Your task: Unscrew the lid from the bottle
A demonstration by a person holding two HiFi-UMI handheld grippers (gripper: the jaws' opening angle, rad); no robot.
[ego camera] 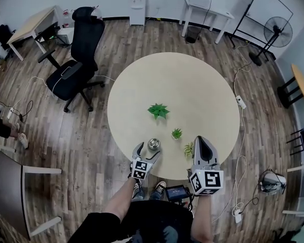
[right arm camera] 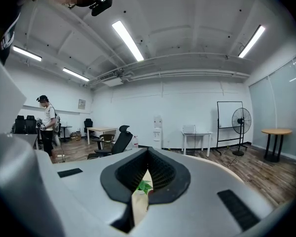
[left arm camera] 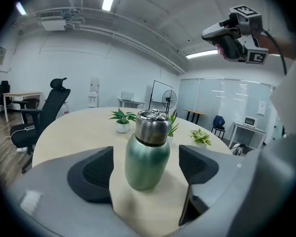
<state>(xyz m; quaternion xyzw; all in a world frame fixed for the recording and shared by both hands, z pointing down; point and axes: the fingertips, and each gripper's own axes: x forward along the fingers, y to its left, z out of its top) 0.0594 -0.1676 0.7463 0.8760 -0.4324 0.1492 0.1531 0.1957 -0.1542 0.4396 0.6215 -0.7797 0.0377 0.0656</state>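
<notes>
Standing upright close to the near edge of the round surface [ego camera: 192,85], the green bottle [left arm camera: 147,157] has its steel lid [left arm camera: 153,127] seated on the neck. The left gripper [ego camera: 148,151] is set level with the bottle's body; its fingers [left arm camera: 96,169] are spread wide, one on each side of the bottle, with a gap showing on both sides and no contact. The right gripper [ego camera: 201,140] is over the same near edge, to the right of the bottle and apart from it; its fingers [right arm camera: 160,174] are pressed together with nothing between them. Three small potted plants share the surface: one [ego camera: 158,110] near the centre, one [ego camera: 177,133] between the centre and the near edge, one [ego camera: 189,148] just beside the right gripper. An office chair [ego camera: 78,54] stands on the floor beyond the left edge.
</notes>
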